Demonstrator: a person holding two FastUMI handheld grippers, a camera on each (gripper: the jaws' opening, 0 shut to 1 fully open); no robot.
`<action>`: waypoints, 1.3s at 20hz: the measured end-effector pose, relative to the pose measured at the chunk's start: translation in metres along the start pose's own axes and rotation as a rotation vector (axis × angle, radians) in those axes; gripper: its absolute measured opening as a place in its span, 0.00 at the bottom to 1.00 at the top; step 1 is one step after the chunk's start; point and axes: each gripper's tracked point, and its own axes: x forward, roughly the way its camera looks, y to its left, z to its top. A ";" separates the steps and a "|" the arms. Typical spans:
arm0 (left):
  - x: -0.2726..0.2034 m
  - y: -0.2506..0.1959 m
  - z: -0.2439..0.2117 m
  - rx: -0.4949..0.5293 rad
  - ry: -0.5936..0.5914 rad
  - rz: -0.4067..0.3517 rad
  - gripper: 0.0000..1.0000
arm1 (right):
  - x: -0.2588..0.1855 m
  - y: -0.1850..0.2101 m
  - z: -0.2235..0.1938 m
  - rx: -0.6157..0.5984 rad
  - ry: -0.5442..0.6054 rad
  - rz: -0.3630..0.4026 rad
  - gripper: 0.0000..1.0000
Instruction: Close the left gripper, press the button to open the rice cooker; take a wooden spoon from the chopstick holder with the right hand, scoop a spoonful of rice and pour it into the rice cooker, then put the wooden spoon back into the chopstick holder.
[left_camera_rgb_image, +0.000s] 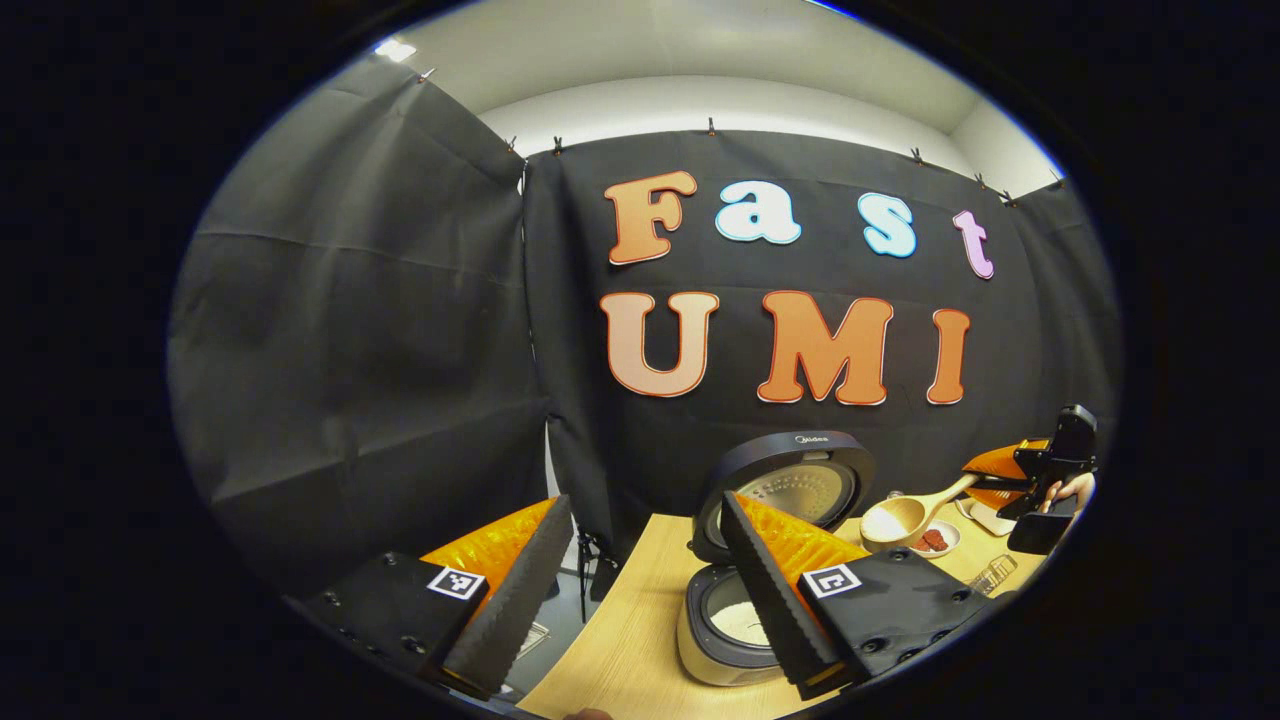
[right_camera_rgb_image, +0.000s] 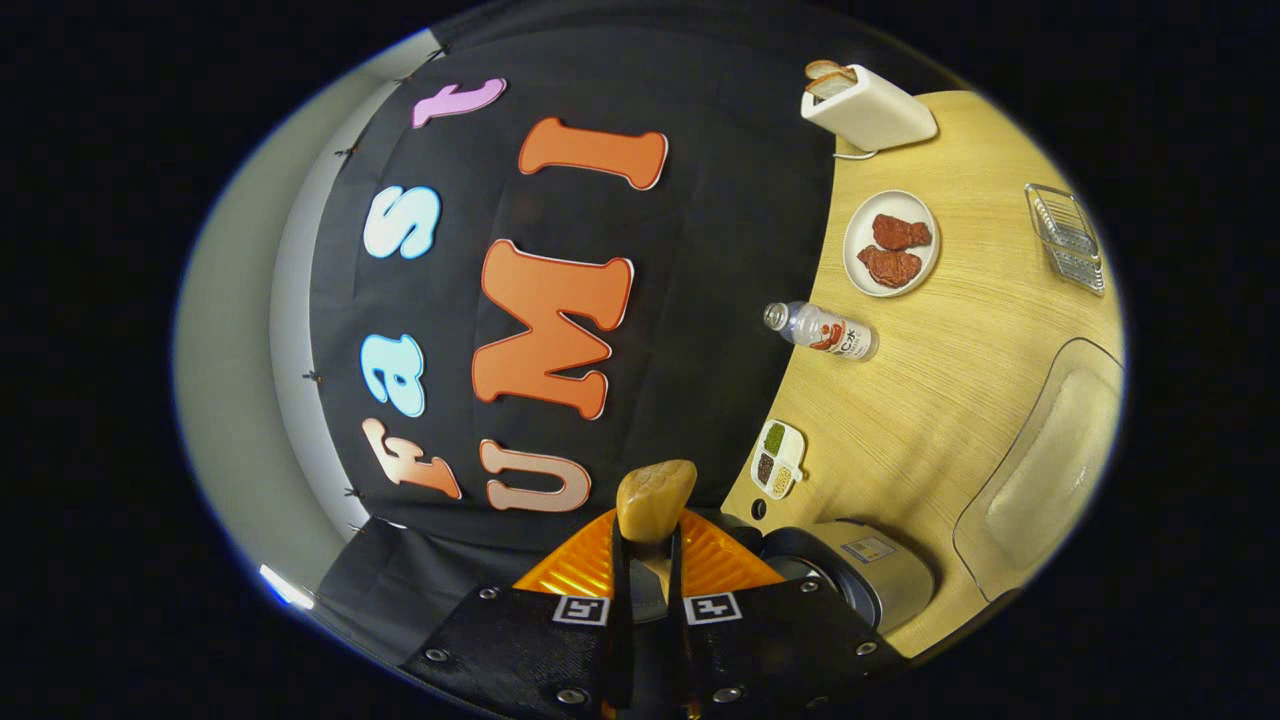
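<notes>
left gripper: fingers spread wide apart, nothing between them; held over the near left part of the table, with the cooker showing past its right finger.
right gripper: fingers drawn together and clamped on the handle of the wooden spoon; in the left gripper view it sits at the far right, held by a hand.
wooden spoon: bowl held in the air just right of the raised lid, above the table; in the right gripper view the bowl juts out ahead of the fingertips. whether it carries rice cannot be told.
rice cooker: lid swung up and standing open; white rice lies in the inner pot. the body stands near the table's left edge.
table: pale wood with a curved back edge against the black cloth; open surface lies between the bottle and the clear tray.
plate of meat: mid table, well apart from the cooker.
bottle: lying on its side near the back edge.
toaster: at the back edge, bread in its slots.
condiment dish: three compartments, close to the cooker.
wire rack: toward the front edge.
clear tray: along the front edge.
chopstick holder: cannot be made out.
</notes>
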 end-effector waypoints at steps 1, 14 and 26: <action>0.000 0.002 0.000 -0.002 0.000 0.002 0.97 | 0.001 0.003 -0.003 -0.031 -0.001 0.002 0.13; -0.005 0.006 -0.003 -0.020 0.001 -0.030 0.97 | 0.007 0.041 -0.019 -0.319 -0.028 0.056 0.13; -0.004 0.010 -0.003 -0.024 0.004 -0.028 0.97 | 0.006 0.061 -0.030 -0.509 -0.050 0.103 0.13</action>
